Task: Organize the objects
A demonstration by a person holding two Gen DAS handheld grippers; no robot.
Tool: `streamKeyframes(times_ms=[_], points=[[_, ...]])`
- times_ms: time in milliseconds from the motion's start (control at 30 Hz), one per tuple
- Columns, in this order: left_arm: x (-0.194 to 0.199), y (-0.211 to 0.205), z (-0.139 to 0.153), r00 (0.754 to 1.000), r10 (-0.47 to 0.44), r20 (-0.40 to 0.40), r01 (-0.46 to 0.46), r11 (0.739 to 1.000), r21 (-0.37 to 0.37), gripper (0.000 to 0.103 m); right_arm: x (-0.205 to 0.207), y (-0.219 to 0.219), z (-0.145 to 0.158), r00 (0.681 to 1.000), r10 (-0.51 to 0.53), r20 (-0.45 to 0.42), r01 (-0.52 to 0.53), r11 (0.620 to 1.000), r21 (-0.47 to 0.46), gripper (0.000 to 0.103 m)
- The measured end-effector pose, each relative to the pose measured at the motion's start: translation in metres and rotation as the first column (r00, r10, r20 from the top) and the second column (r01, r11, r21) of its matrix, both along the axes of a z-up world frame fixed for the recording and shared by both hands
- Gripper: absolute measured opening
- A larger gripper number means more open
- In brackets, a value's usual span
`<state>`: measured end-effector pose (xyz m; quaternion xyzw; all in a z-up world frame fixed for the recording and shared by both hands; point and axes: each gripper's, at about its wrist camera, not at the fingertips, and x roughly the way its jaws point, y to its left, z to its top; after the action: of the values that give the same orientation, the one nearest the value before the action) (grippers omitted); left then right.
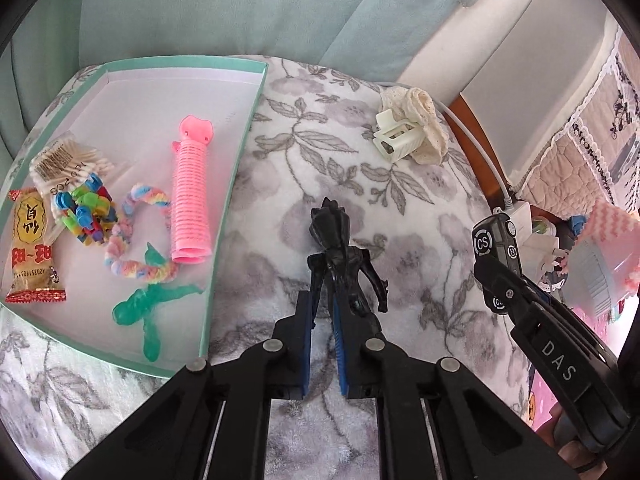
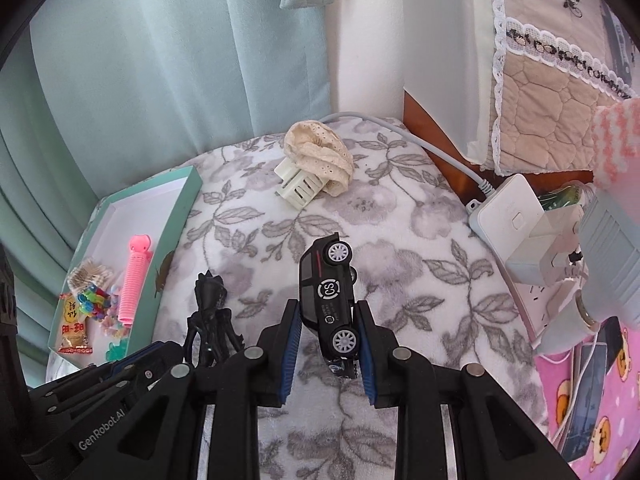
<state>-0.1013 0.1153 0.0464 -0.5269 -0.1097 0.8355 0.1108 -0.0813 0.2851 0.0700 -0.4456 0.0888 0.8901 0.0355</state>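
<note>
My left gripper [image 1: 323,300] is shut on a black toy figure [image 1: 344,256], gripping its lower body; the figure points away over the flowered blanket [image 1: 360,184]. In the right wrist view my right gripper [image 2: 326,314] is shut on a black toy car [image 2: 328,296] marked "CS", held nose up on its side. The car [image 1: 496,240] and right gripper [image 1: 498,280] also appear at the right of the left wrist view. The black figure [image 2: 208,304] shows left of the car. Both toys hang above the blanket, right of a green tray [image 1: 240,140].
The tray [image 2: 182,208] holds a pink hair roller [image 1: 192,200], cotton swabs, coloured clips [image 1: 86,216], a fuzzy rainbow loop, a green figure [image 1: 148,304] and a snack packet [image 1: 28,248]. A cream claw clip with lace scrunchie [image 2: 308,176] lies further back. A power strip [image 2: 516,216] sits at right.
</note>
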Motion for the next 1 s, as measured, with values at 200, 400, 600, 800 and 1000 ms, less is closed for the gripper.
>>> streamKeyframes(times_ms=[200, 400, 600, 800, 1000], points=[[0.002, -0.003, -0.001, 1.000, -0.011, 0.001, 0.011, 1.000, 0.016, 0.010, 0.009, 0.000, -0.001, 1.000, -0.017, 0.005, 0.017, 1.000, -0.013, 0.029], [0.000, -0.001, -0.003, 1.000, -0.013, 0.010, 0.013, 1.000, 0.016, 0.013, 0.013, 0.002, -0.005, 1.000, -0.023, 0.010, 0.023, 0.999, -0.023, 0.029], [-0.003, 0.006, -0.007, 0.999, -0.026, 0.022, 0.025, 1.000, 0.010, 0.037, 0.016, 0.006, -0.010, 0.999, -0.030, 0.017, 0.031, 0.999, -0.033, 0.029], [-0.008, 0.018, -0.010, 0.998, -0.046, 0.030, 0.047, 0.999, -0.009, 0.045, 0.017, 0.010, -0.016, 0.999, -0.035, 0.026, 0.037, 0.998, -0.043, 0.029], [-0.015, 0.029, -0.014, 0.998, -0.053, 0.031, 0.055, 0.998, -0.041, 0.048, 0.017, 0.014, -0.021, 0.998, -0.044, 0.037, 0.046, 0.998, -0.047, 0.029]])
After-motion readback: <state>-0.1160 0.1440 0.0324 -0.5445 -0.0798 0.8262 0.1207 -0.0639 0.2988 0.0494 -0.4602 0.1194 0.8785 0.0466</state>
